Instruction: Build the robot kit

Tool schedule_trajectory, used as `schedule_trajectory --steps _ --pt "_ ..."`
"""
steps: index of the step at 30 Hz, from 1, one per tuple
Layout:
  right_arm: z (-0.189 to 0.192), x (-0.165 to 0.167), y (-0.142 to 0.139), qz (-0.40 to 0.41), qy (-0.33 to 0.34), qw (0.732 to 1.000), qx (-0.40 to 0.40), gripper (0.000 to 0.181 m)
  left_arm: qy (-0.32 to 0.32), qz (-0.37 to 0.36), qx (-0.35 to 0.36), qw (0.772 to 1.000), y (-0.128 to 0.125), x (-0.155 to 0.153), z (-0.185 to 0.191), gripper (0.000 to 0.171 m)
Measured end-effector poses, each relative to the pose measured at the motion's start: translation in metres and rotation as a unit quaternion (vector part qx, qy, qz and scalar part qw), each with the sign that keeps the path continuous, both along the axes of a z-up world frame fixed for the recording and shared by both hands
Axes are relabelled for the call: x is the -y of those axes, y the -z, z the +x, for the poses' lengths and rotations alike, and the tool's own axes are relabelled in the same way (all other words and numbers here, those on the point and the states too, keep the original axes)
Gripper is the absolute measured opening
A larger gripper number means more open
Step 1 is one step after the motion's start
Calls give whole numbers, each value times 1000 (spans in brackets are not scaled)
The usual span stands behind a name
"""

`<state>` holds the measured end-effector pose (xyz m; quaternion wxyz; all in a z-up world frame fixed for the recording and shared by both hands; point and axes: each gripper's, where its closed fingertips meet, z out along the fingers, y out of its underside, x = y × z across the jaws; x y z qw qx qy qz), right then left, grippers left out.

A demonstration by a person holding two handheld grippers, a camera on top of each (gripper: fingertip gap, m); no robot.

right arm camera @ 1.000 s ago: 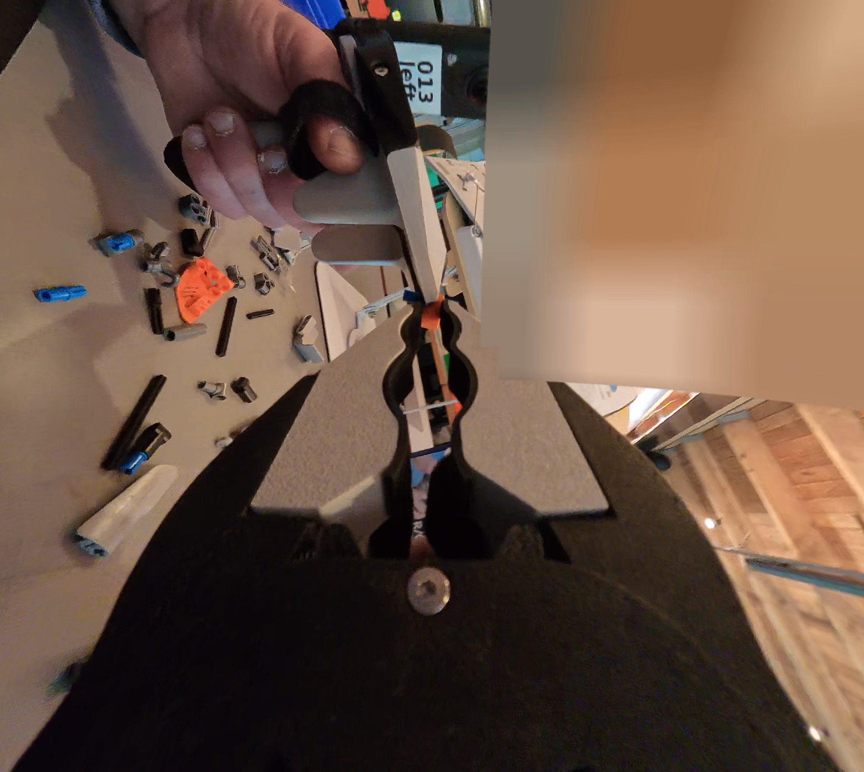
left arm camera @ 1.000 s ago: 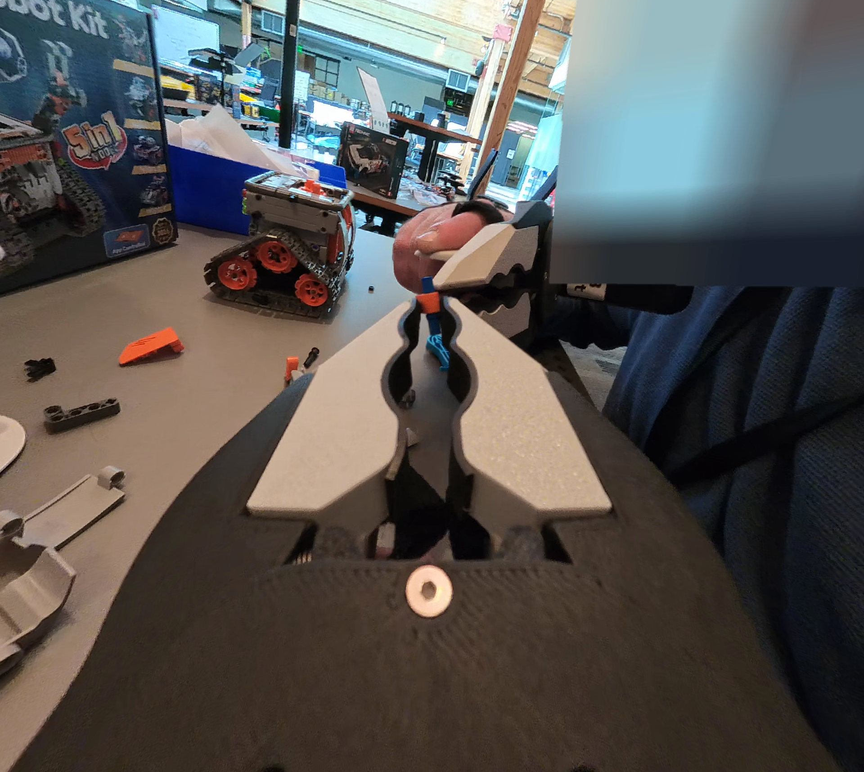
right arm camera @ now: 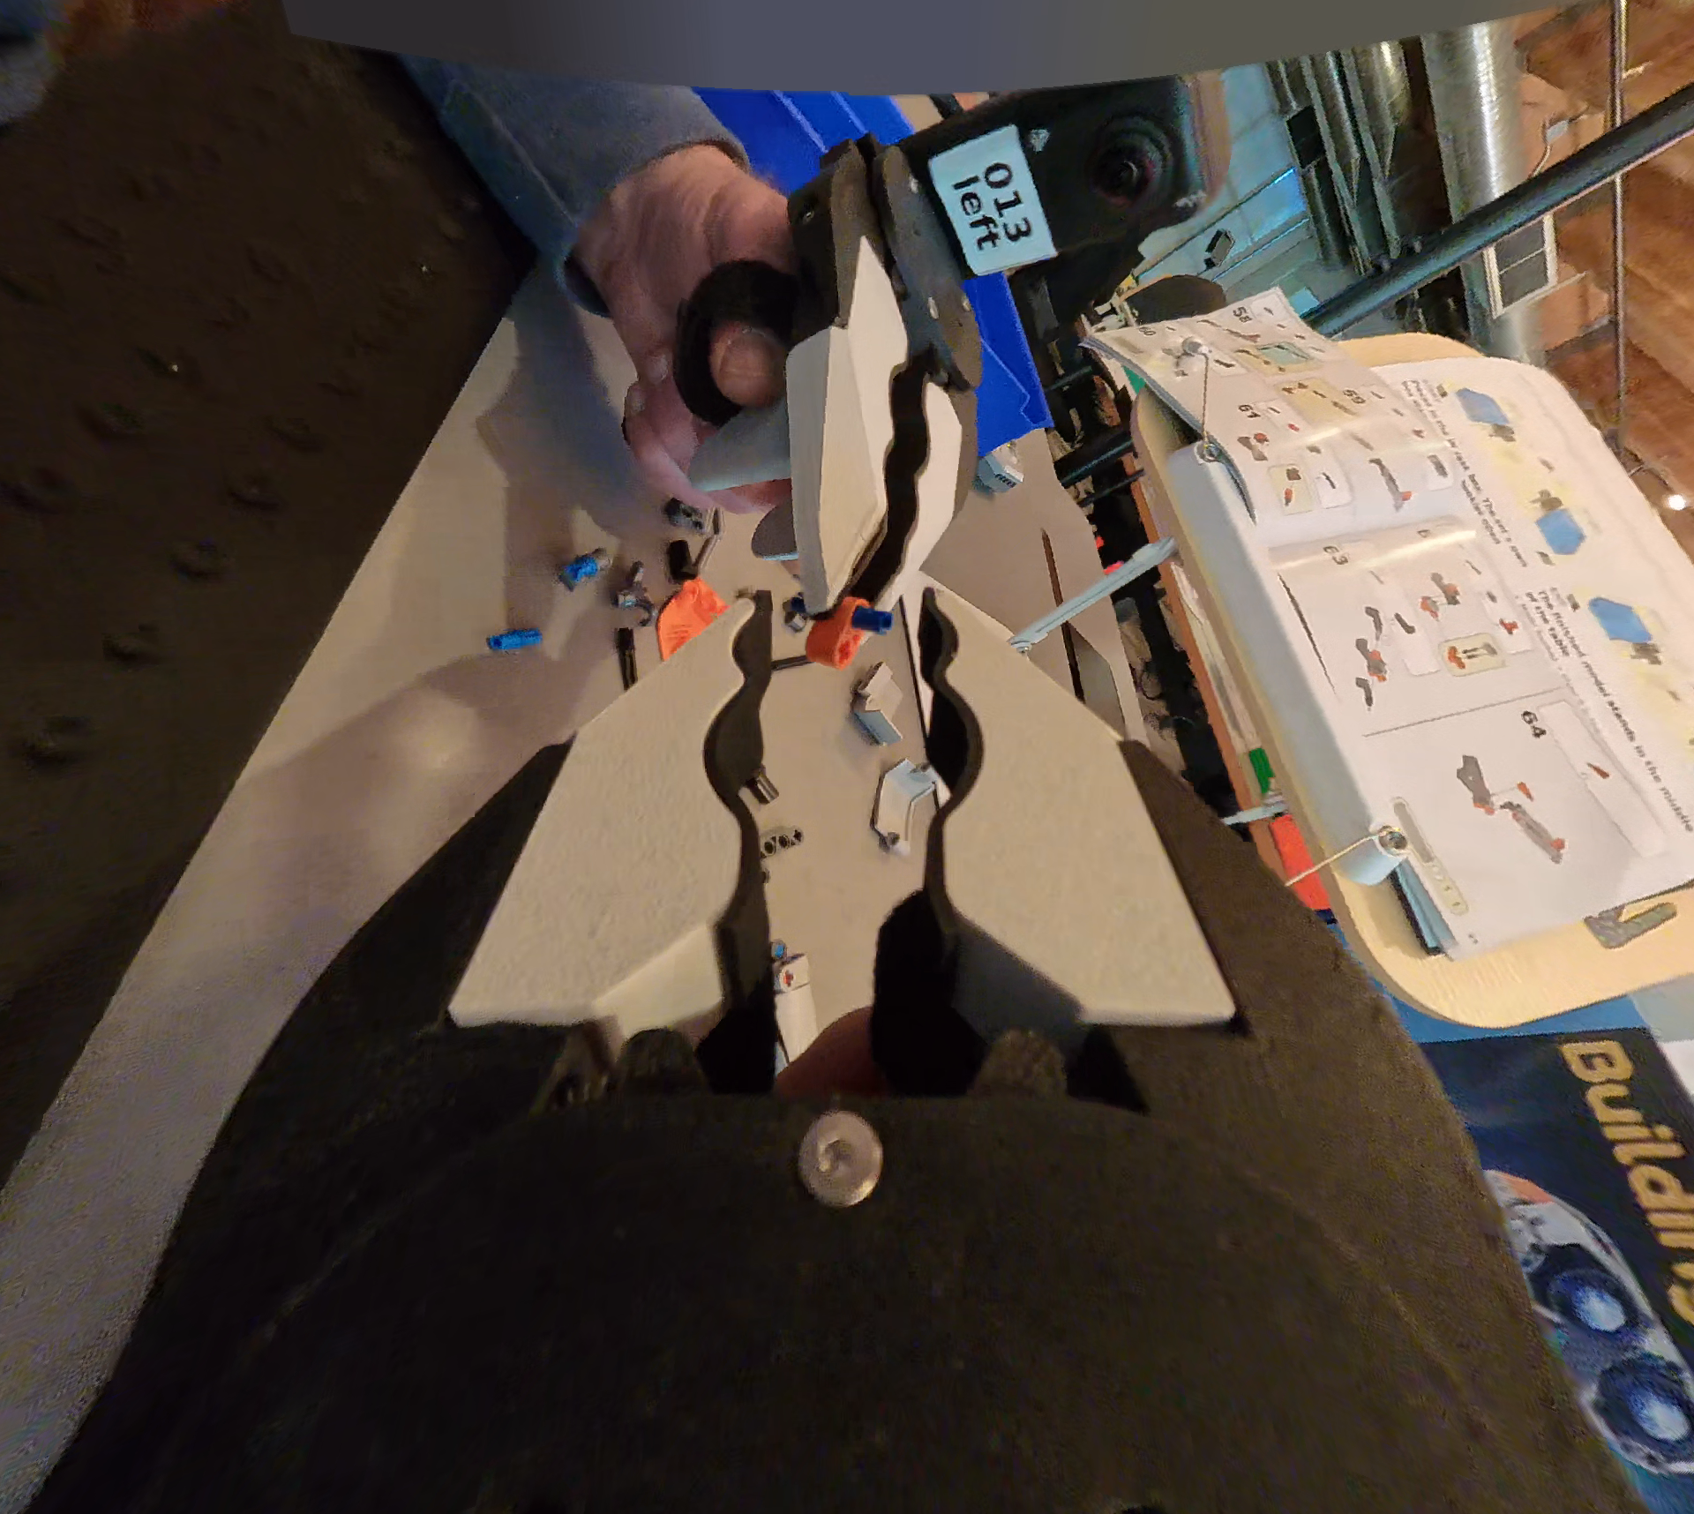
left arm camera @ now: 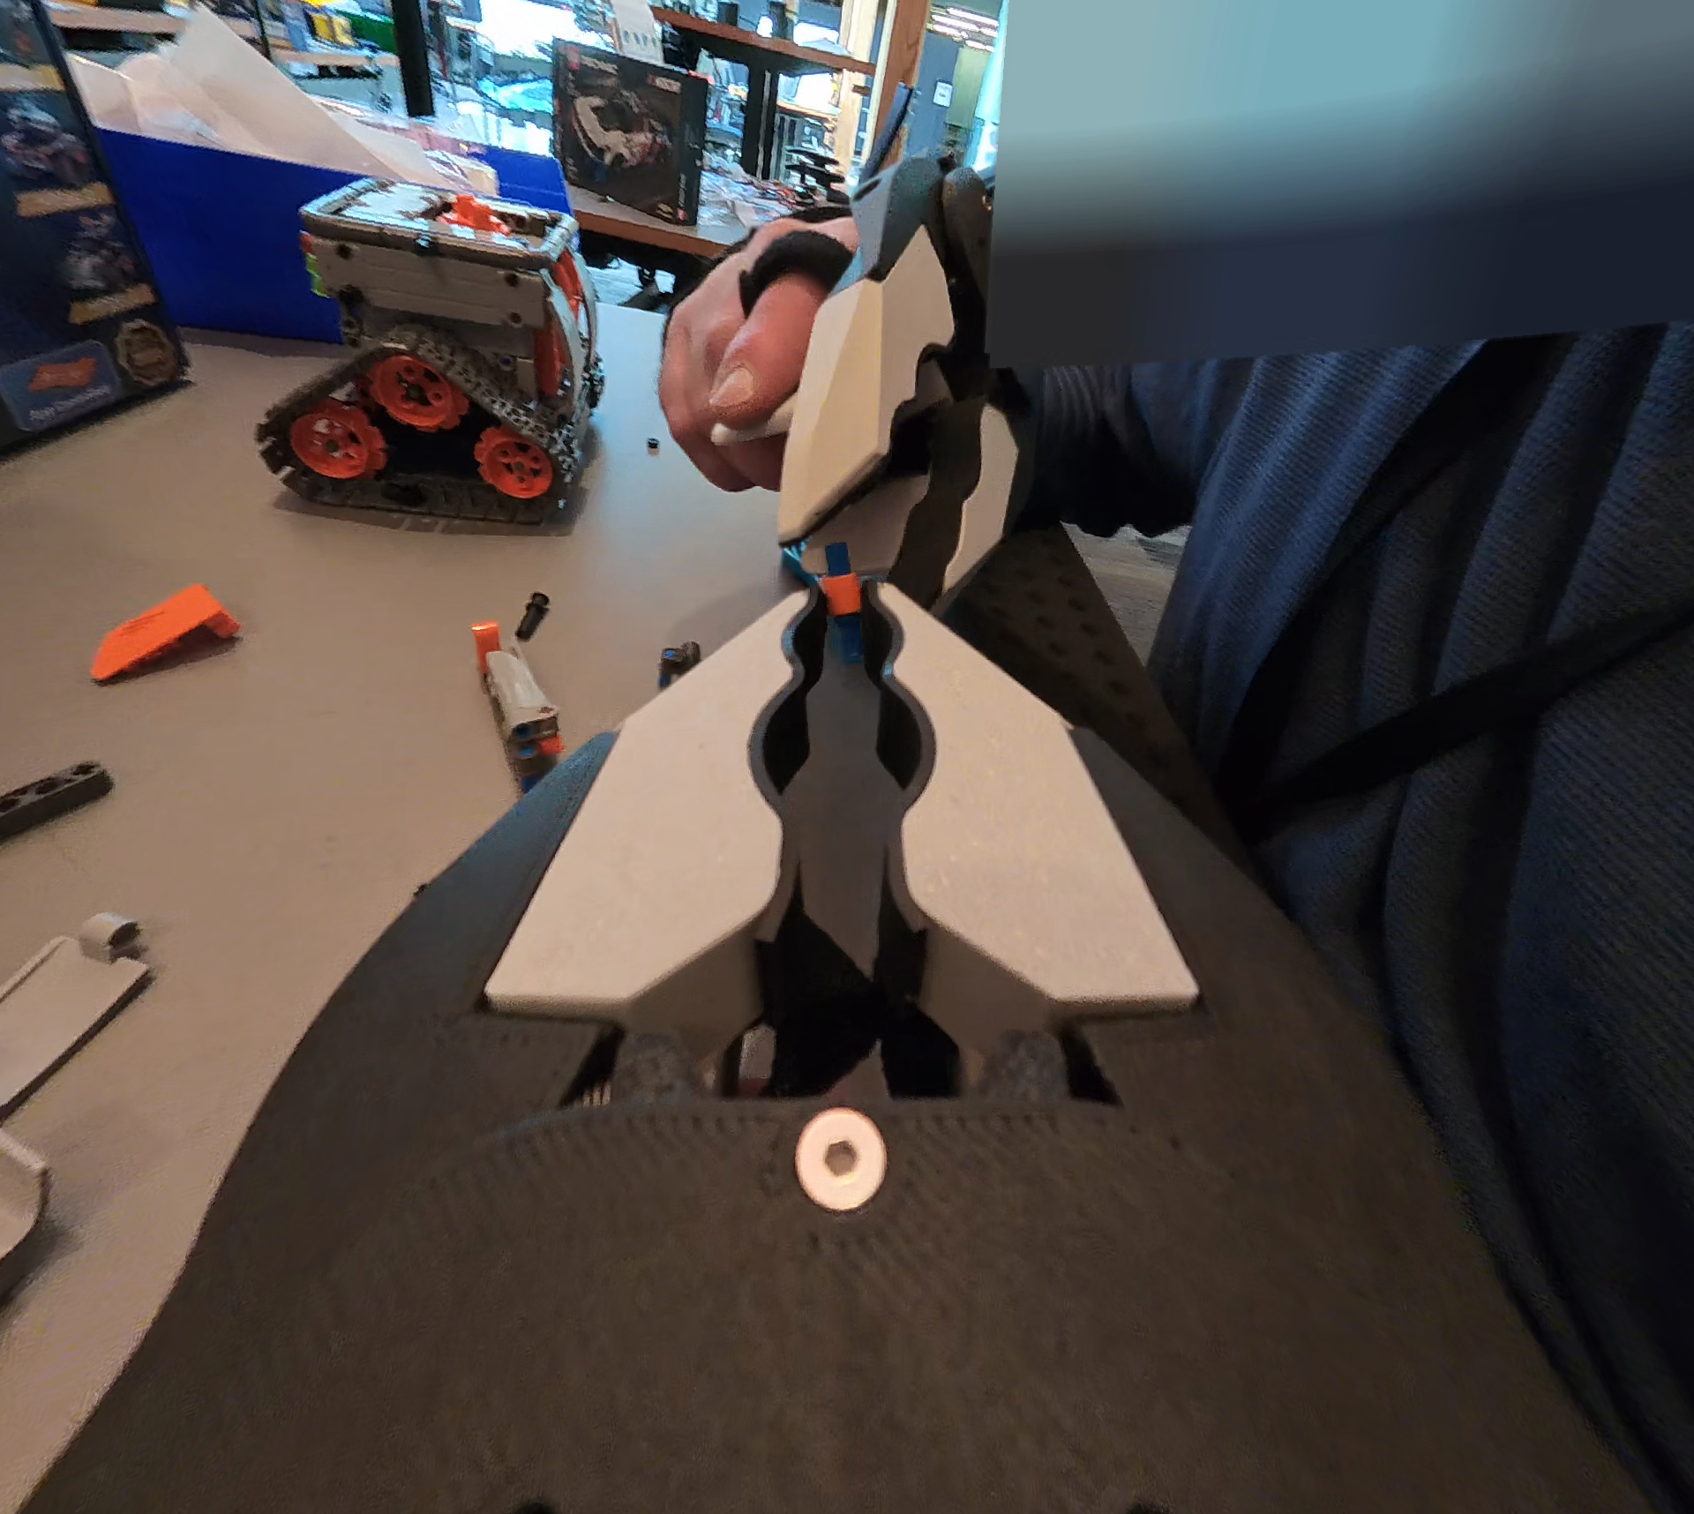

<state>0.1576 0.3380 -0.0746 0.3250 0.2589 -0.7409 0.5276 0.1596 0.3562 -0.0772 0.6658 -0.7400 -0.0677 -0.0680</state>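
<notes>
My left gripper (left arm camera: 841, 599) is shut on a small orange piece with a blue pin (left arm camera: 839, 592), held above the grey table (left arm camera: 275, 782). In the right wrist view the left gripper (right arm camera: 830, 604) comes down from above with the orange piece (right arm camera: 834, 639) pinched at its tips. My right gripper (right arm camera: 843, 608) is open, its fingertips on either side of the piece and not touching it. In the left wrist view the right gripper (left arm camera: 871, 562) hangs over the piece, held by a hand (left arm camera: 724, 379).
A tracked model with orange wheels (left arm camera: 431, 370) stands at the back left, with an orange wedge (left arm camera: 165, 631) and loose parts (left arm camera: 522, 700) in front. More small parts (right arm camera: 587, 567) lie scattered. An open instruction booklet on a stand (right arm camera: 1421, 645) is at the right. The tips of both grippers are at nearly the same place.
My right gripper was closed about the orange piece and has opened. The left gripper still holds the piece. Both grippers have tilted relative to each other.
</notes>
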Motion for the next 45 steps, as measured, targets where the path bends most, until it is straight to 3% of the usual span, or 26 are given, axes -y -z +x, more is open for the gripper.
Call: schedule_trajectory --steps 6,15,24,31,34,37,45 --pt "-13 -2 -2 -12 26 1000 12 30 7 20 40 999 -4 4 -4 6" --pt "-2 -1 -2 -8 0 1000 25 28 47 39 85 995 -6 5 2 6" --pt "11 -1 8 35 -19 999 -35 18 84 11 87 993 3 0 17 6" --pt "31 -7 19 82 -64 994 -18 18 132 -21 76 988 12 -3 39 6" --pt "33 -9 36 122 -70 990 -18 0 166 -26 81 982 13 -3 52 6" --pt "39 -8 35 119 -82 989 10 0 153 -29 84 984 14 -3 47 5" --pt "16 -17 33 119 -39 991 39 12 138 -55 61 987 24 -6 44 6"
